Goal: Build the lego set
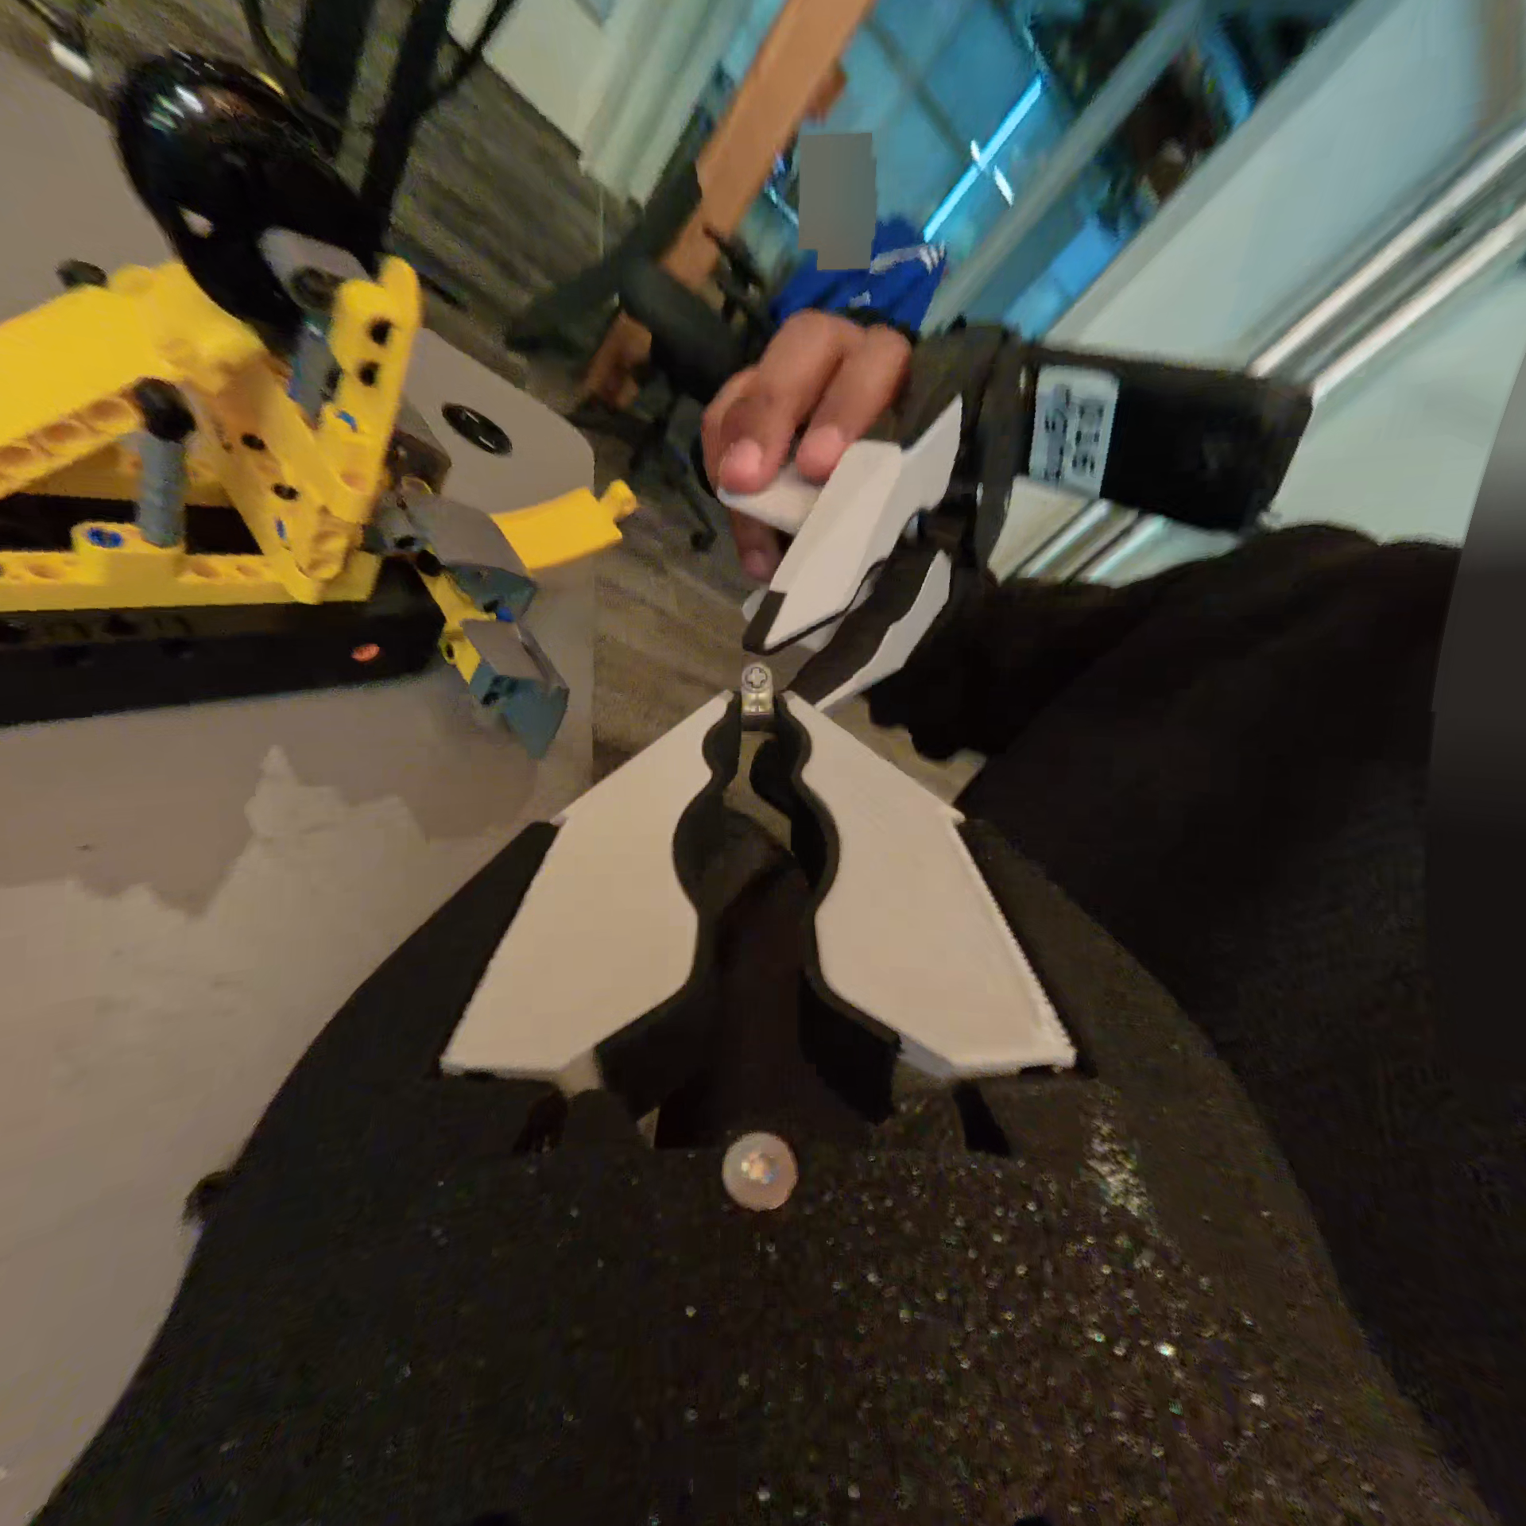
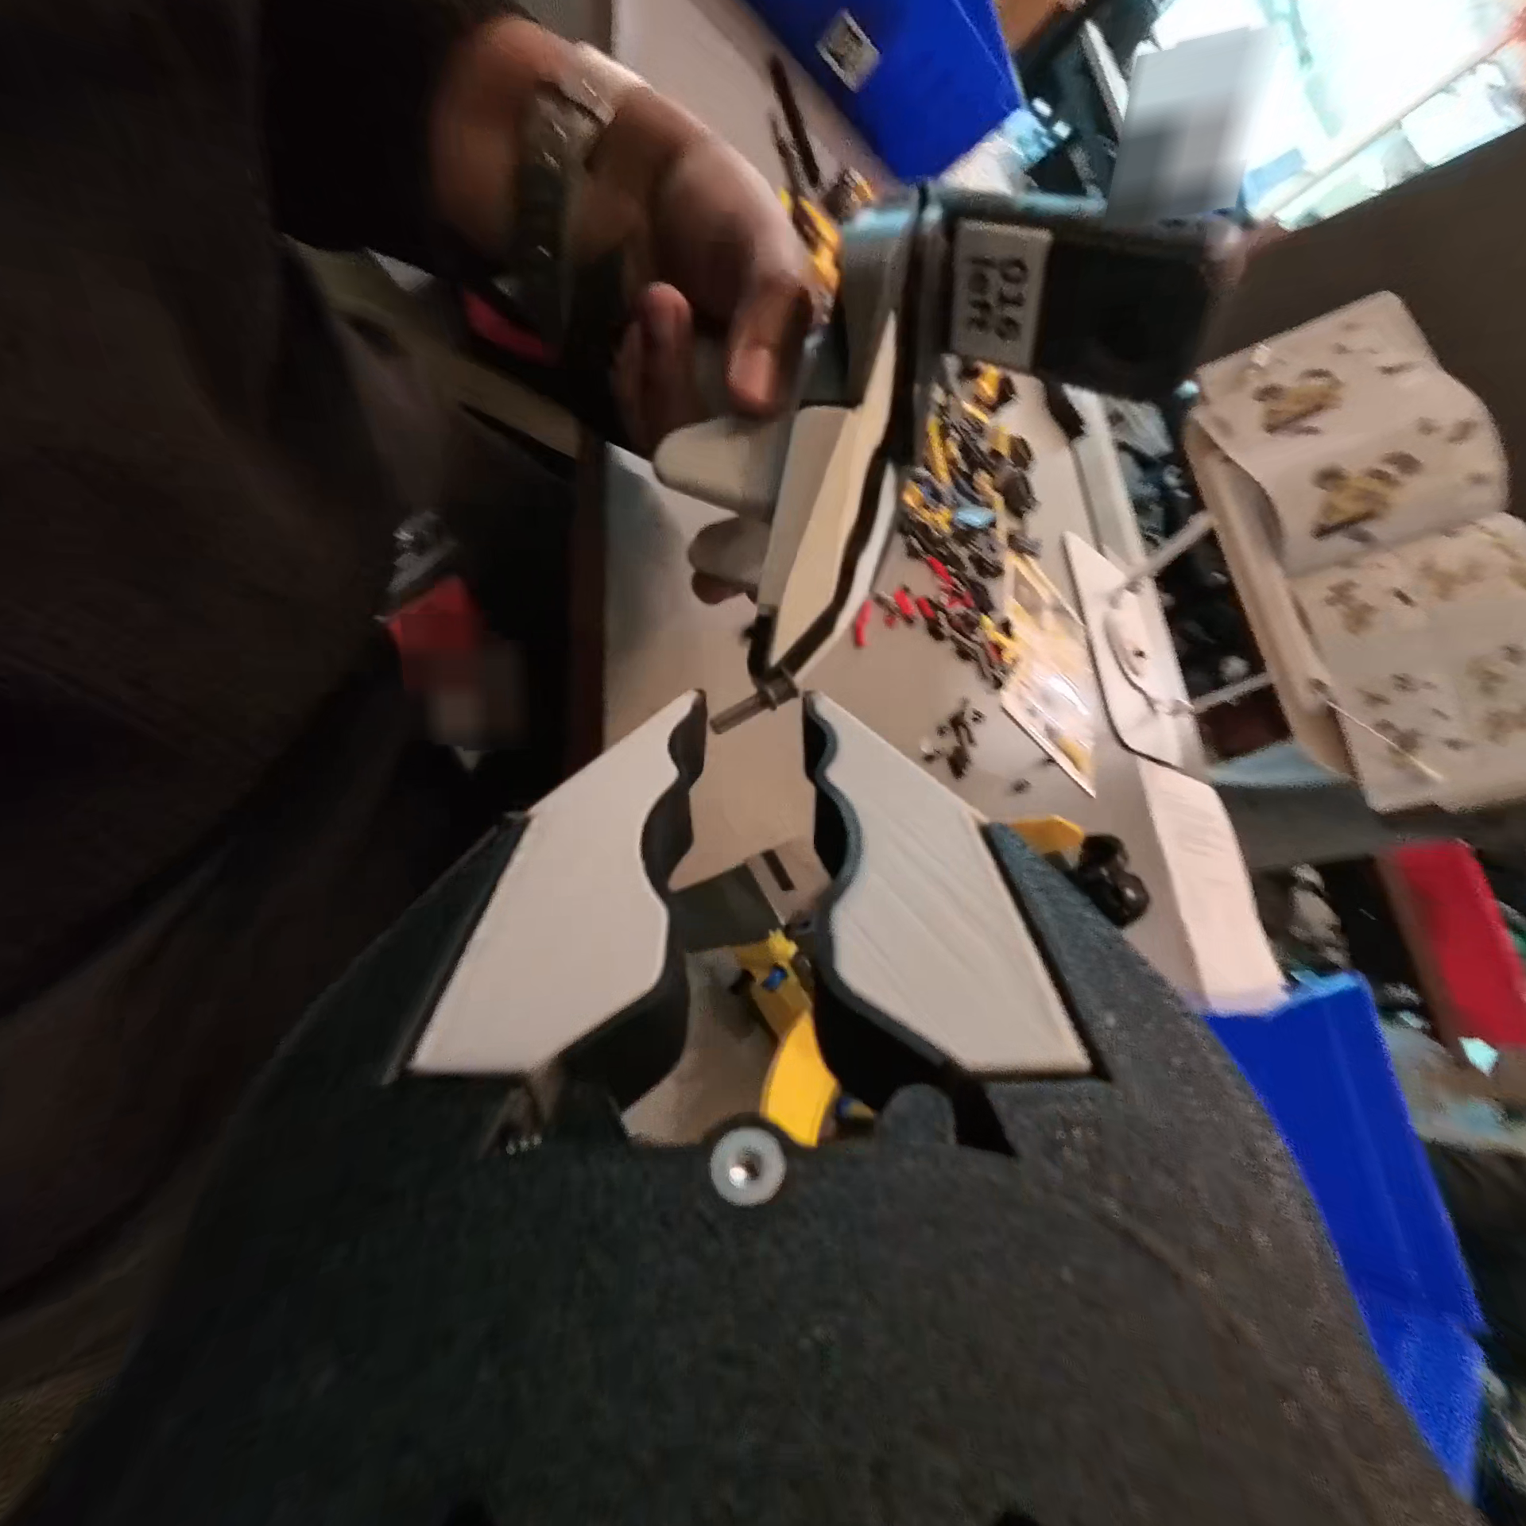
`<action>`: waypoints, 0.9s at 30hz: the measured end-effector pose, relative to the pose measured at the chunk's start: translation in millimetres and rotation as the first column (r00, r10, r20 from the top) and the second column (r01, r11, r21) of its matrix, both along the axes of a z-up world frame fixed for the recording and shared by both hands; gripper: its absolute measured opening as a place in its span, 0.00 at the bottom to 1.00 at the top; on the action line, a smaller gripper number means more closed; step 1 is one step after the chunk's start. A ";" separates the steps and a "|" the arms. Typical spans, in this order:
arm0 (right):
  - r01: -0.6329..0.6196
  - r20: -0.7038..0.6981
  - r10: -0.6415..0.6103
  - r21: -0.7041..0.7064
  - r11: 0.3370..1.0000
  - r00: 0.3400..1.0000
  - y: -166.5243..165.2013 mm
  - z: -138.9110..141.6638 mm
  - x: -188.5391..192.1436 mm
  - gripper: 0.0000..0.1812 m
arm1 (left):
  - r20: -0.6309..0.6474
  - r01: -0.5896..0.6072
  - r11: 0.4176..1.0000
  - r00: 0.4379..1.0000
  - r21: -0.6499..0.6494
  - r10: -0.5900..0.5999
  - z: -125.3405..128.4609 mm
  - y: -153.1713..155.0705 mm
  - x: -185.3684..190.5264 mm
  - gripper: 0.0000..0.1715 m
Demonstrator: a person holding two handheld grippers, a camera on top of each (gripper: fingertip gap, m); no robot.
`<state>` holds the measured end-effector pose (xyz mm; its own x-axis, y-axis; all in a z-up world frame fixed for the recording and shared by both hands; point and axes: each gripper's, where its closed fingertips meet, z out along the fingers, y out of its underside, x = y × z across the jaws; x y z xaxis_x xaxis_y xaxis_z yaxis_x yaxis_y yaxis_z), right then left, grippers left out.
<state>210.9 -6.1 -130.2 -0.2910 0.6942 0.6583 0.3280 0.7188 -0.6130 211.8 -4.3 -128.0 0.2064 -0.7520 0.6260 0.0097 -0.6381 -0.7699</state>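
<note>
My left gripper [image 1: 755, 712] is shut on a small grey connector pin [image 1: 755, 688], pinched at the very fingertips. In the right wrist view the left gripper [image 2: 772, 661] comes in from above, held by a hand, with the pin [image 2: 747, 708] sticking out sideways. My right gripper [image 2: 755, 708] is open, its fingertips [image 2: 692, 718] on either side of the pin's free end, not gripping it. In the left wrist view the right gripper [image 1: 789, 652] meets the pin tip to tip, held by a hand [image 1: 793, 413].
A yellow brick model [image 1: 206, 462] with a black wheel [image 1: 223, 182] stands on a black base [image 1: 206, 661] at left on the grey table [image 1: 206, 950]. Loose small parts [image 2: 958, 512], paper instruction sheets [image 2: 1354, 495] and blue bins [image 2: 908, 66] lie beyond. A yellow part [image 2: 789, 1040] sits below my right fingers. Both grippers' tips are close together, under 4 cm apart.
</note>
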 end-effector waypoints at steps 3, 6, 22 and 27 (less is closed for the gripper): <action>-0.115 0.053 0.118 -0.062 0.991 0.992 -12.7 -0.5 4.2 0.15 | -0.015 0.092 0.996 0.996 -0.009 -0.092 -2.4 -14.1 6.8 0.04; -0.189 0.092 0.196 -0.074 0.979 0.976 -22.5 -5.4 5.2 0.15 | -0.071 0.111 0.993 0.991 -0.027 -0.113 -13.0 -17.6 7.6 0.04; -0.219 0.131 0.218 -0.007 0.976 0.967 -35.5 -13.8 -2.8 0.05 | -0.129 0.241 0.971 0.963 0.009 -0.238 -18.9 -37.7 5.8 0.04; -0.145 -0.001 0.145 -0.061 0.988 0.989 -29.6 -1.8 1.9 0.06 | -0.056 0.229 0.973 0.972 0.034 -0.227 -3.8 -32.2 8.6 0.04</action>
<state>212.9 -35.7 -132.0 -0.3937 0.6831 0.6151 0.2252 0.7204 -0.6559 220.4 -36.5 -131.9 0.0575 -0.8074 0.5872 -0.1731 -0.5873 -0.7906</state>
